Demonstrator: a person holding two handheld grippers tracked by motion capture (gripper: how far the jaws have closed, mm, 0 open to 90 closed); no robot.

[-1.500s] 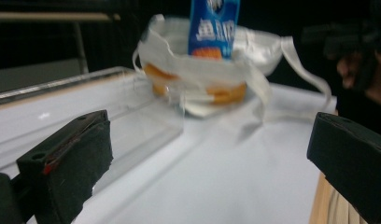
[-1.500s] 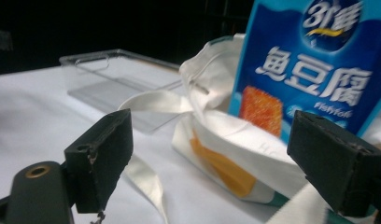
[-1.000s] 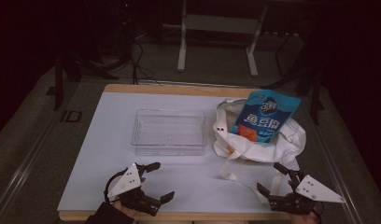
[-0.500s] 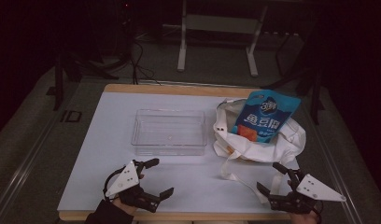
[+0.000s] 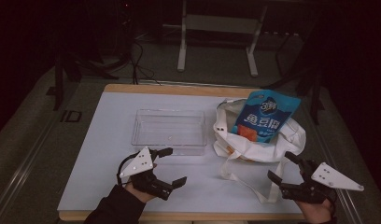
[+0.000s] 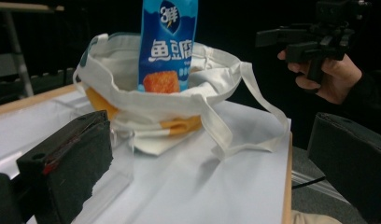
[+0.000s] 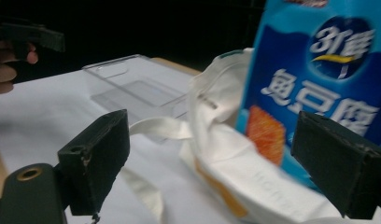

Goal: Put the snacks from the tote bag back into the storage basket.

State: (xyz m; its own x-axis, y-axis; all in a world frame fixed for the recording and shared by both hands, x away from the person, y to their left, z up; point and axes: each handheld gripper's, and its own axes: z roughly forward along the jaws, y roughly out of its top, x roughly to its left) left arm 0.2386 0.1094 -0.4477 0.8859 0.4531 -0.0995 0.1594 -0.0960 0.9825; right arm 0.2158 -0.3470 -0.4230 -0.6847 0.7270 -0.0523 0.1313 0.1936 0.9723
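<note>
Left black two-jaw gripper (image 5: 169, 167), right black two-jaw gripper (image 5: 285, 167): both spread, empty, near white table's (image 5: 100, 154) front edge.
Blue snack pouch (image 5: 263, 116) upright in white cloth tote bag (image 5: 258, 144).

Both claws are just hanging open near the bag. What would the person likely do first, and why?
Probably ease the right gripper forward toward the blue snack pouch: it stands out of the white tote bag, that gripper's open jaws face it, and the clear tray sits empty.

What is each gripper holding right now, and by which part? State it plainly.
Nothing is held. The left gripper and the right gripper are both open over the table, short of the white tote bag with the blue snack packet.
</note>
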